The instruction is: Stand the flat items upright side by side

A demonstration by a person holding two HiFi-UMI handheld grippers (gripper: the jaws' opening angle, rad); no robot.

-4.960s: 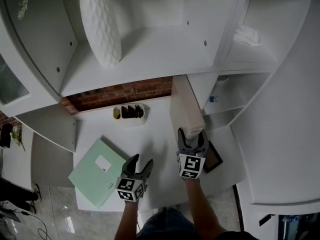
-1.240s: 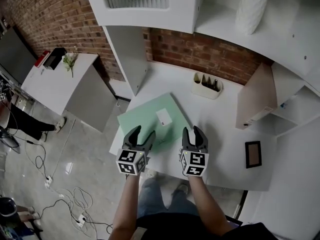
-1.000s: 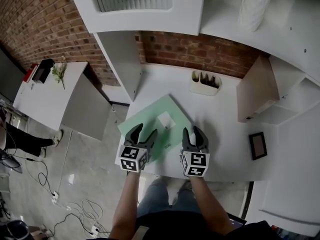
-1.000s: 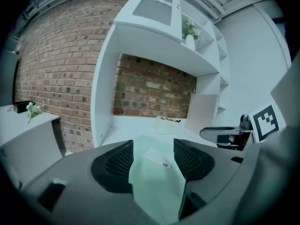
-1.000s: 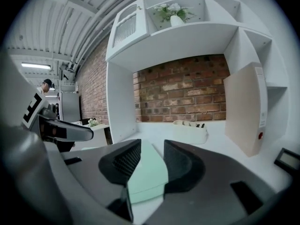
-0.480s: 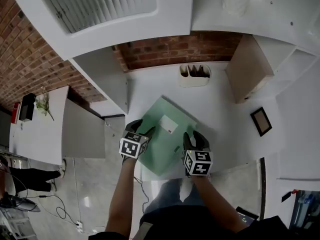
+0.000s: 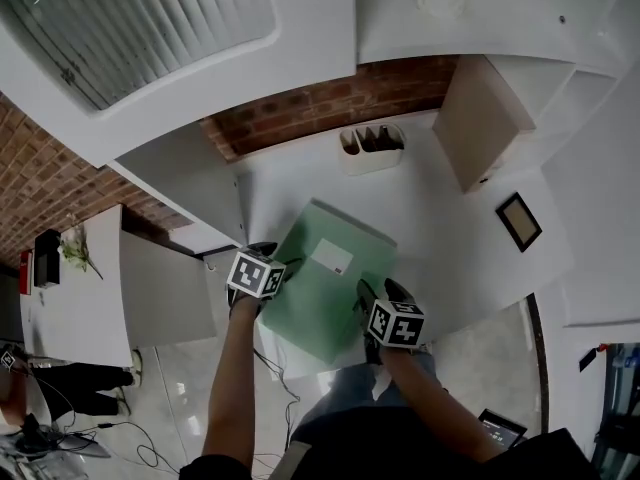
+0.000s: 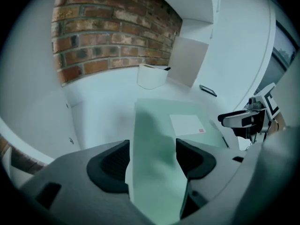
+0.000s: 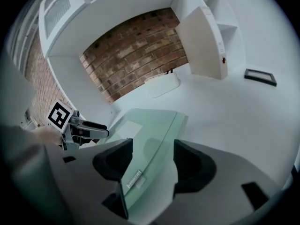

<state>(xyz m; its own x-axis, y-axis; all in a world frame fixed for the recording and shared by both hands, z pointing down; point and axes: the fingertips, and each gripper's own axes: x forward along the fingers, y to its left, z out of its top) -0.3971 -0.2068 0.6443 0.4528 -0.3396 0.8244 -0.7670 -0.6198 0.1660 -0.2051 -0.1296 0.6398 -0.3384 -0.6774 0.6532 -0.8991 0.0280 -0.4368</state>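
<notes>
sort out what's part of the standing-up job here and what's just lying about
Job: green folder, flat on the desk; beige file box, already upright; probably the small picture frame, lying flat.
Lying about: white pen holder; plant sprig on the side table.

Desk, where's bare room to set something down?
Barest patch of the desk: between the green folder and the black frame, in front of the upright beige file. A narrower strip lies between folder and pen holder. The front left is crowded by the folder.
</notes>
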